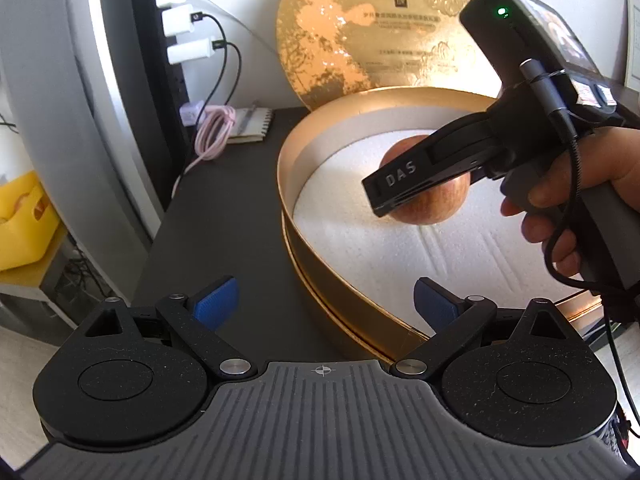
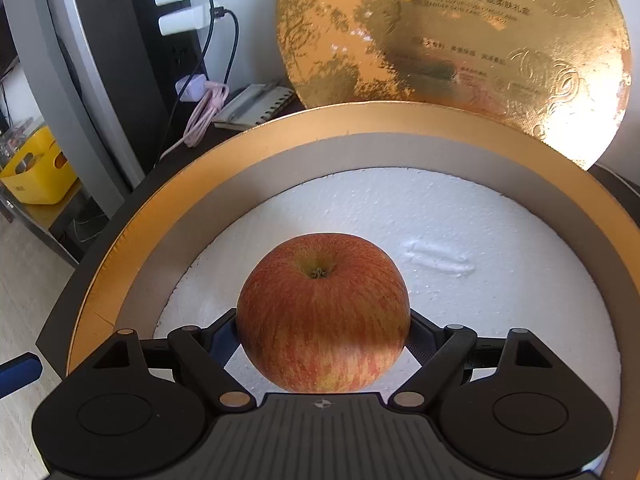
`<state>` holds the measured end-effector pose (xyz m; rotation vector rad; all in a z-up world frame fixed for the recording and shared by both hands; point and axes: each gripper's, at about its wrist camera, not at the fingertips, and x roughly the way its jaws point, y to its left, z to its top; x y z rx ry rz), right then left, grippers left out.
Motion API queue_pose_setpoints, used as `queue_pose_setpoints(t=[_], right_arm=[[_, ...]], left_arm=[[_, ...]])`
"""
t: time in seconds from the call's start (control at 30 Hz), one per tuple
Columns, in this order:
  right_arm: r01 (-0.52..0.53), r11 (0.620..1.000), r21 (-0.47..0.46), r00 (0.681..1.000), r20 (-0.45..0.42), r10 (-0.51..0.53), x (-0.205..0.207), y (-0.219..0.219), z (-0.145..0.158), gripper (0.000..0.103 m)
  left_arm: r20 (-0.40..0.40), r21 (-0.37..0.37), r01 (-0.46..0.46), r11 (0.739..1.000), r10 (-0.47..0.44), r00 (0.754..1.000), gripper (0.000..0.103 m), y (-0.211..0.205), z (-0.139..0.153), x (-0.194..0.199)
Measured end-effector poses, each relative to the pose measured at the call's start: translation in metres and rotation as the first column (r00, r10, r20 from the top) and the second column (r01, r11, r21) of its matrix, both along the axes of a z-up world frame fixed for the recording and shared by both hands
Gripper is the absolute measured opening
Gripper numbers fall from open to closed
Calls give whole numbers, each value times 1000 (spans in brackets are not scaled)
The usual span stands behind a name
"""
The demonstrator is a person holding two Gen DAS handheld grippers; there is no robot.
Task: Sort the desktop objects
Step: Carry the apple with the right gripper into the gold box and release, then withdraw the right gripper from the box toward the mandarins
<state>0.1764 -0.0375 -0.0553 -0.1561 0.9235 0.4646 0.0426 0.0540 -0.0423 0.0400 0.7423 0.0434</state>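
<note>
Right gripper [image 2: 322, 338] clamped on apple [image 2: 323, 312], above white foam [image 2: 460, 320] inside round gold box [image 2: 120, 240]. Left gripper [image 1: 326, 304] jaws apart, empty, at box's near-left rim. Lid [image 2: 452, 40] propped behind, far side.

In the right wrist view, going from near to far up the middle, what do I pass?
right gripper → apple → white foam floor → gold box rim → gold lid leaning behind.
</note>
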Motion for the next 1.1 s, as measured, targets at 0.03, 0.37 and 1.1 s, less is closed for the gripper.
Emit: queue_pose_setpoints(t=[0.03,0.37,1.1], right_arm=[[0,1000,1,1000,-1,0,0,0,0,84],[-8,1000,-5,1000,-20,8,-8,-9,-2,84],[154,988,12,960,235,-152,-97,-168,102,93]], left_arm=[[-2,-2,1,1000,-1,1000,98,0,-1,1],[-4,-1,9,1000,-9,1000,98,-4,0,-1],[27,-24,178,984,-177,984,99,-72,25,-9]])
